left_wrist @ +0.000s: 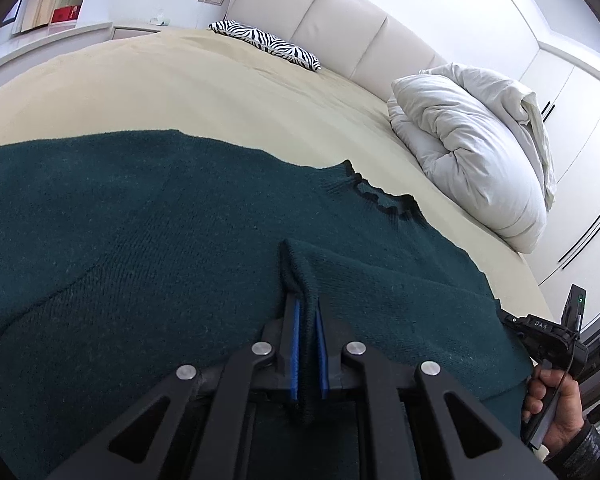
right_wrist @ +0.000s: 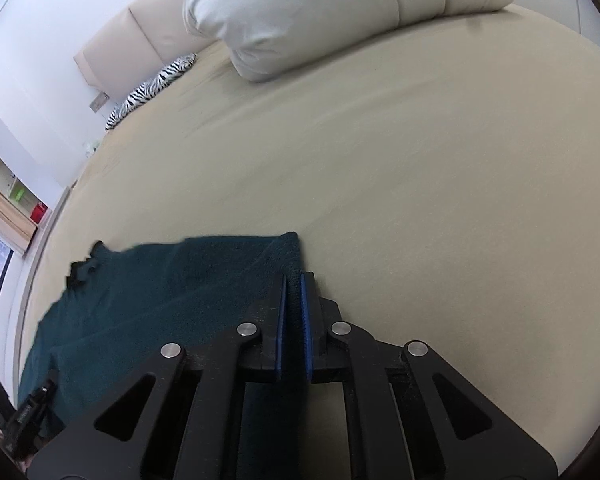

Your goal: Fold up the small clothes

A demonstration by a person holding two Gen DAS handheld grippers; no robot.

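both pairs of fingers are pinched onto knit fabric: on my left gripper [left_wrist: 307, 304] the blue pads [left_wrist: 296, 344] are clamped on a raised ridge of the dark green sweater [left_wrist: 140, 240], and on my right gripper [right_wrist: 294, 280] the pads are closed tight on a corner of the same garment. the sweater lies spread across the beige bed sheet [left_wrist: 180, 92] just in front of me, neckline [left_wrist: 380, 196] toward the crumpled white duvet [left_wrist: 472, 152], with one flap lying over the body near my left pinch. a zebra-print pillow [left_wrist: 272, 44] sits well apart by the headboard [left_wrist: 340, 16]. my right hand [left_wrist: 556, 408] shows at the edge of the left view, gripping its handle. i judge this early in the fold: at most one side looks turned in, the garment is still wide and loose, and carrying the gripped edges over and flattening it remain.
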